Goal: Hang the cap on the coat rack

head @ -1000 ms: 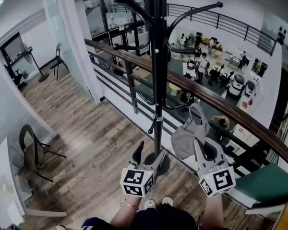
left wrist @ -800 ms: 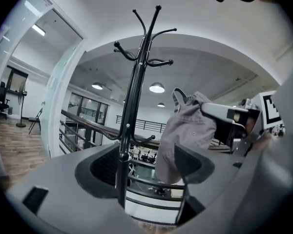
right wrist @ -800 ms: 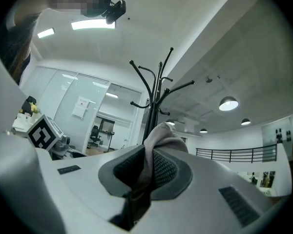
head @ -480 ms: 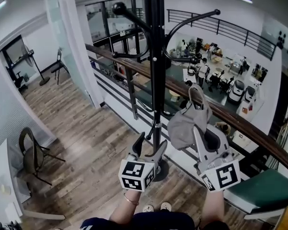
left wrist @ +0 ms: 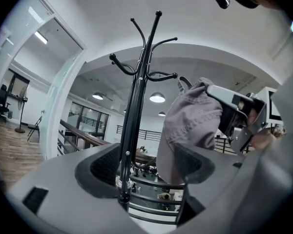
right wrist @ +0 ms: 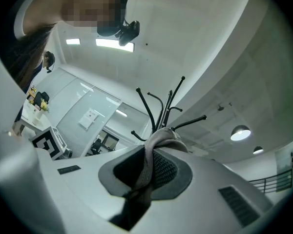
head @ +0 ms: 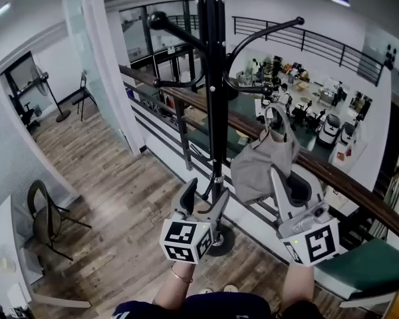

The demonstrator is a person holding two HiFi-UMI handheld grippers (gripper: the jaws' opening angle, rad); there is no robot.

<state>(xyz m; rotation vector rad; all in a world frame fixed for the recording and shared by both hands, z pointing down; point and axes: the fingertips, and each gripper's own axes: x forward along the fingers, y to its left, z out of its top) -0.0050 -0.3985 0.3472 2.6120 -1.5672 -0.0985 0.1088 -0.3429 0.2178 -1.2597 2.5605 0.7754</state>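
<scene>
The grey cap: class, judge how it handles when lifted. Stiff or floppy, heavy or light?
Probably floppy: the cap sags in folds from the right gripper, whose jaws pinch thin fabric. Likely light: that one small pinch holds it up.

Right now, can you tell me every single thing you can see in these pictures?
coat rack: one, black, in the middle by the railing
cap: one, grey, held up near the rack's right-side hook
handrail: one, brown wood, on top of the railing behind the rack
floor: one, brown wood planks, on the left
chair: one, dark, lower left on the floor
padded seat: one, green, bottom right corner
left gripper: one, grey, jaws open and empty, near the rack's pole
right gripper: one, grey, jaws shut on the cap
</scene>
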